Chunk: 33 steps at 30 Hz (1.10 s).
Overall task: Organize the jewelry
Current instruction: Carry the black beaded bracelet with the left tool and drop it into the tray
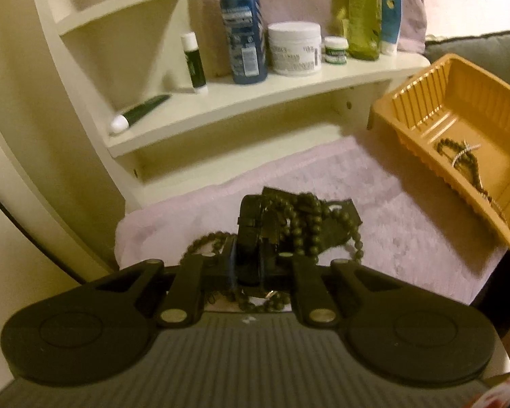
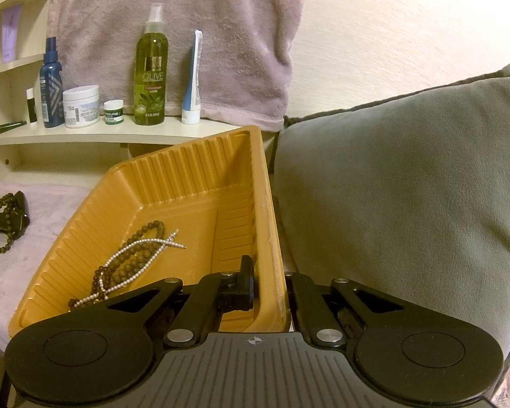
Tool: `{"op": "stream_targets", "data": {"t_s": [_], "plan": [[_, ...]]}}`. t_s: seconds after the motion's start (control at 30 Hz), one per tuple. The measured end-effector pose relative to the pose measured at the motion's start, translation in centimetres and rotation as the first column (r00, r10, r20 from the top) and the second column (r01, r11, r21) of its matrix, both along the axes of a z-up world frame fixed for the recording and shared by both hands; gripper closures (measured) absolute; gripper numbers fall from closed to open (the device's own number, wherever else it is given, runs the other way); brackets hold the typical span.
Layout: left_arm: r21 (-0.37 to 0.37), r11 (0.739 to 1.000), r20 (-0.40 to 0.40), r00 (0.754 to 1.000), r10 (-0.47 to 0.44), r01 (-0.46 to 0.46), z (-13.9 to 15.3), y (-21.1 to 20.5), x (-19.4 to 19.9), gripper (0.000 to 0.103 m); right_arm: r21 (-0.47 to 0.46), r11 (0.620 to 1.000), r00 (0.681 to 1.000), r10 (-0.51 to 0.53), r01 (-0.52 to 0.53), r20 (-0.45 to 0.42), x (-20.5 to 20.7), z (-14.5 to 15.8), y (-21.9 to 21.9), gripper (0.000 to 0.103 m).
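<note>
My left gripper (image 1: pixel 255 217) is shut on a dark beaded necklace (image 1: pixel 309 224), whose loops drape over the fingers above the pink towel (image 1: pixel 408 231). It also shows at the left edge of the right wrist view (image 2: pixel 0 224). An orange plastic tray (image 1: pixel 408 115) sits tilted at the right. It holds a brown bead string (image 2: pixel 136 261) and a pearl strand (image 2: pixel 146 241). My right gripper (image 2: pixel 265 292) is shut on the tray's near right rim (image 2: pixel 272 238) and holds the tray up at an angle.
A cream shelf (image 1: pixel 255 95) behind holds a blue spray bottle (image 1: pixel 243 34), a white cream jar (image 1: pixel 294 49), a small jar (image 1: pixel 336 49), a green olive bottle (image 2: pixel 151 78), tubes and a lip balm (image 1: pixel 193 63). A grey cushion (image 2: pixel 408 187) lies right of the tray.
</note>
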<state>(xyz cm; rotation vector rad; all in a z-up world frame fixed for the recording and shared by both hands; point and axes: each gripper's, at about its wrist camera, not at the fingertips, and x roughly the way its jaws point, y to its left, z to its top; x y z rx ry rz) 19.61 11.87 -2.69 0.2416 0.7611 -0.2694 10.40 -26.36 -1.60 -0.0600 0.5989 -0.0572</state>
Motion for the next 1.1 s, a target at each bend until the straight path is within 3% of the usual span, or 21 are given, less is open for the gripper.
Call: {"op": "stream_targets", "data": {"t_s": [0.47,0.73,1.1], "plan": [[-0.039,0.999,0.047,0.998,0.031,-0.030,4.1,-3.2,-0.5,0.092,-0.002,1.000,1.000,0.003,-0.003,0.011,-0.2,0.4,0.4,0.100],[-0.102,0.990,0.058,0.994,-0.095,0.101,5.0,-10.3,-1.9,0.092,-0.004,1.000,1.000,0.006,-0.006,0.016,-0.2,0.4,0.5,0.100],[-0.189,0.945,0.020,0.964,-0.267,0.266,2.9,-19.9,-2.9,0.092,0.000,1.000,1.000,0.007,-0.007,0.020,-0.3,0.4,0.5,0.100]]}}
